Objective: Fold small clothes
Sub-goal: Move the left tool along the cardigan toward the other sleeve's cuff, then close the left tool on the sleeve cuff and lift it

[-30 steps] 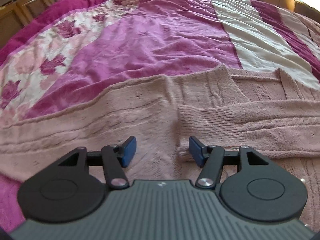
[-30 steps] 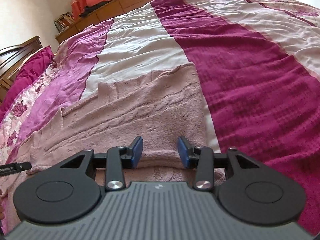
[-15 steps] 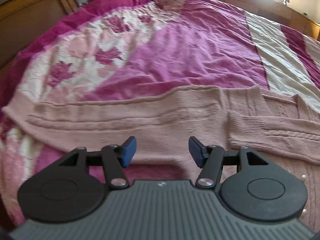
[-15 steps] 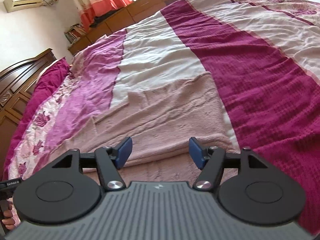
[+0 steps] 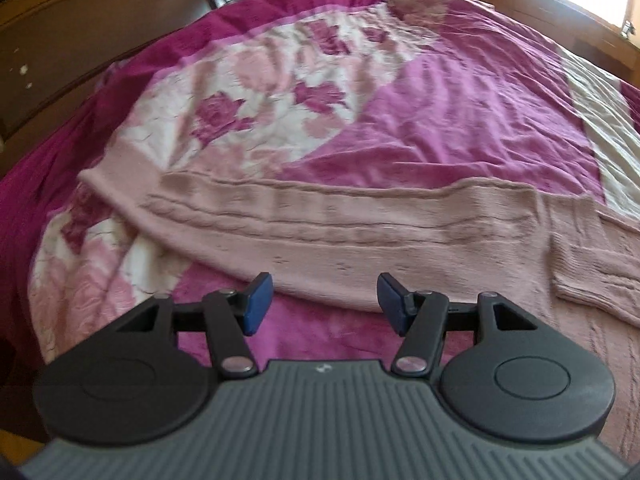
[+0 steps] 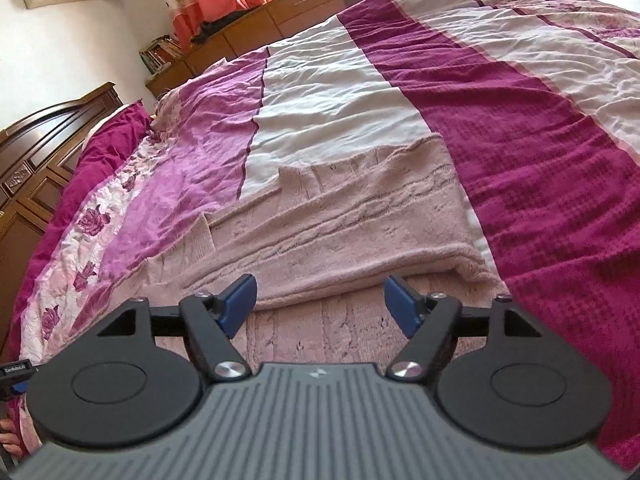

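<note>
A pale pink knitted cardigan [image 5: 360,232] lies spread on the bed, one long sleeve stretched to the left with its cuff [image 5: 120,168] at the far left. My left gripper [image 5: 320,300] hovers open above the sleeve's near edge, nothing between its blue pads. In the right wrist view the cardigan [image 6: 340,232] shows a folded layer lying over its lower part. My right gripper [image 6: 320,304] hangs just above that folded edge; its jaws are opening and hold nothing.
The bed carries a quilt with magenta, white and rose-print bands [image 6: 520,140]. A dark wooden headboard [image 6: 36,152] stands at the left. Low wooden cabinets with books [image 6: 168,52] line the far wall. The left tool's edge and a fingertip [image 6: 12,432] show at bottom left.
My left gripper has swung left along the sleeve, from the cardigan's body toward the cuff. My right gripper has let go of the folded edge, spread its jaws wider and risen a little.
</note>
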Tool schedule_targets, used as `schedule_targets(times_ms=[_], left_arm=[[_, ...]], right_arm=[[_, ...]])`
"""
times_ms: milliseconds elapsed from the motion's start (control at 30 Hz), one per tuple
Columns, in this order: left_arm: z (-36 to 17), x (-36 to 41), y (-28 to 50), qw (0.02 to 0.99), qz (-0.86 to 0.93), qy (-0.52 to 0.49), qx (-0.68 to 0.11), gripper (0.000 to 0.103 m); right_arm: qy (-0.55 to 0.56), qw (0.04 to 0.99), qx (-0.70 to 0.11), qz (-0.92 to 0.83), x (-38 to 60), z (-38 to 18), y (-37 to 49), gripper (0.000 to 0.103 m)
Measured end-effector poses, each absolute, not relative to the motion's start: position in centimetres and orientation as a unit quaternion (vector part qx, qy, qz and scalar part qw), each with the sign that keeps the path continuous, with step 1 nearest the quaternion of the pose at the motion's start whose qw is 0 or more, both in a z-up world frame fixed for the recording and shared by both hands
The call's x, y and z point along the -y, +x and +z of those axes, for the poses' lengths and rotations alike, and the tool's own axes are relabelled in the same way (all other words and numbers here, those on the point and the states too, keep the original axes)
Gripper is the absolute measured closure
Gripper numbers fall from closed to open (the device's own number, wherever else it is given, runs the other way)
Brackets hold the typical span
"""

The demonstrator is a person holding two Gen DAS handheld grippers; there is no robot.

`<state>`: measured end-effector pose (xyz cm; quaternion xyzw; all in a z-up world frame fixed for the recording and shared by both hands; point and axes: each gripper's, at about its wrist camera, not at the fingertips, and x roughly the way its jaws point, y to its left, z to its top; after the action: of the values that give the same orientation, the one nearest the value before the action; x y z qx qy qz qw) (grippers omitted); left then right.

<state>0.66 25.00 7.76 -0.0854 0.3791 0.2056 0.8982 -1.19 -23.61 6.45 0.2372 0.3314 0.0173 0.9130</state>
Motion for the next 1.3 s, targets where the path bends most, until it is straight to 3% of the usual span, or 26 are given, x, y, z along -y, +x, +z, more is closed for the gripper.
schedule_targets(times_ms=[633, 1300], left_arm=[[3.1, -33.6, 2.9, 0.856, 0.296, -0.212, -0.367, 0.043], [2.1, -34.6, 4.6, 0.868, 0.298, -0.185, -0.351, 0.039]], right_arm=[[0.213, 0.905, -0.37, -0.004, 21.9, 3.8, -1.3, 0.023], [0.194, 0.901, -0.388, -0.014, 21.0, 2.7, -0.6, 0.023]])
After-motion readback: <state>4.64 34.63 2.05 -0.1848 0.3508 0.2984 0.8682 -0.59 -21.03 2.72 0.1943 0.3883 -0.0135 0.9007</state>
